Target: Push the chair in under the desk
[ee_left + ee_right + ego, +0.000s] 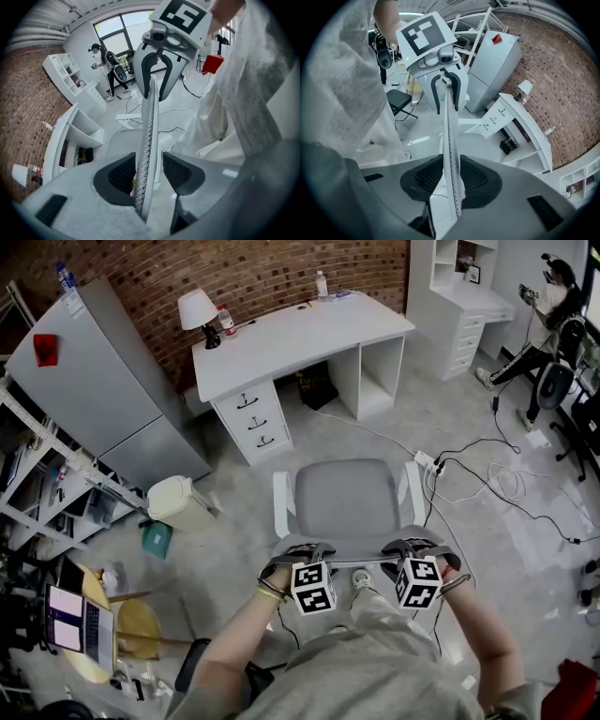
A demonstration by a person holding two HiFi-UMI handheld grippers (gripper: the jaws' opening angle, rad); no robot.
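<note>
Jaws of both grippers sit astride the top edge of a chair's backrest [451,154].
The right gripper [415,546] is clamped on it, with pads pressing both faces. The left gripper [299,550] has its jaws apart around the same edge, with a gap on one side. The grey chair [347,498] faces the white desk [300,334], well apart from it and not yet pushed under.

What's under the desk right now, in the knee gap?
A dark object sits on the floor there, beyond the chair, with a white cable trailing out. The desk hides whatever lies deeper in.
</note>
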